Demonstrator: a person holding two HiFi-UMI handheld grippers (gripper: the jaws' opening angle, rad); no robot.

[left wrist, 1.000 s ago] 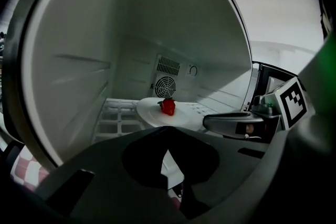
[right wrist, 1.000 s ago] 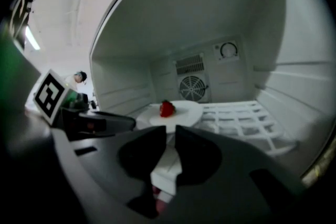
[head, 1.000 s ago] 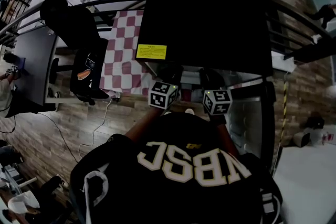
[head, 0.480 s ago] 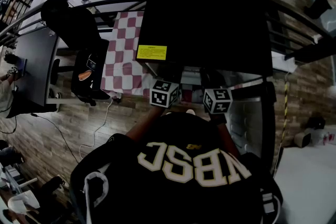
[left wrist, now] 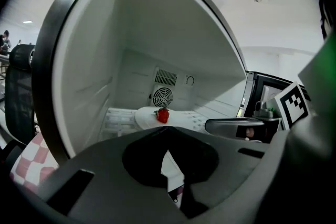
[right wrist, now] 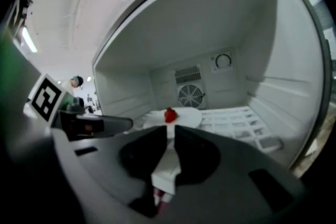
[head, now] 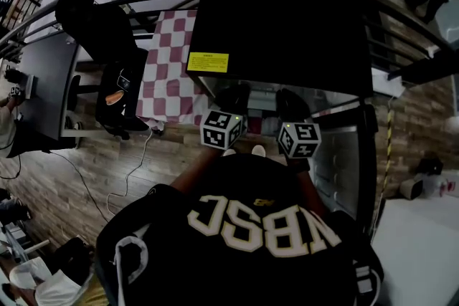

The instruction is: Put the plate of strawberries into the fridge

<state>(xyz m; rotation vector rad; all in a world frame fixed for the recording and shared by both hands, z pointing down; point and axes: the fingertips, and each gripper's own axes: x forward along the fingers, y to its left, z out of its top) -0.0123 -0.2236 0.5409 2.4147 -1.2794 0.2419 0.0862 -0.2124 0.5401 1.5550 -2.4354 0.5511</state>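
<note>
A white plate (right wrist: 181, 117) with one red strawberry (right wrist: 170, 115) lies low over the wire shelf (right wrist: 236, 123) inside the open black fridge (head: 287, 18). My right gripper (right wrist: 169, 132) has the plate's near rim between its jaws, and they are closing on it. The plate (left wrist: 173, 117) and strawberry (left wrist: 163, 115) also sit just past my left gripper (left wrist: 166, 132), whose jaws stand nearly together over a white sliver of rim. In the head view only the marker cubes (head: 221, 130) show at the fridge mouth; the jaws are lost in its shadow.
The fridge door (head: 344, 161) hangs open at the right. A fan grille (right wrist: 188, 95) sits in the back wall. Left of the fridge are a red-checked cloth (head: 168, 75) and a black chair (head: 118, 93). A person's black shirt (head: 251, 226) fills the foreground.
Both marker cubes have hardly moved, edging slightly left and down at the fridge opening. The fridge and door stand as before.
</note>
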